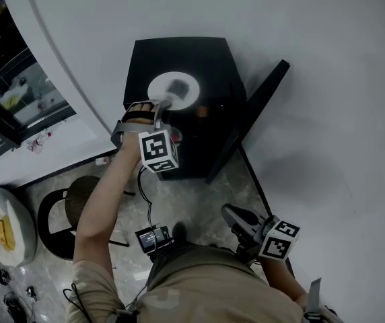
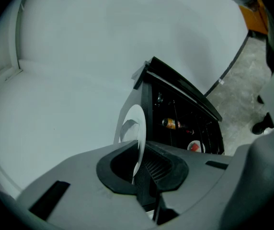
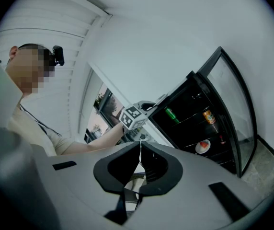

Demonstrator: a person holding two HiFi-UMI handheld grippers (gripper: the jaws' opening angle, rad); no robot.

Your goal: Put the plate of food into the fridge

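The left tool [image 1: 160, 105] is clamped on the rim of the white plate of food [image 1: 173, 88], held over the top of the black mini fridge [image 1: 209, 140] whose door [image 1: 254, 113] stands open, while the right tool [image 1: 236, 219] hangs near the floor, jaws together and empty.

It is a bare indoor room: white walls [image 1: 313, 79], speckled stone floor [image 1: 199, 200], small black glass-door fridge [image 1: 213, 62].
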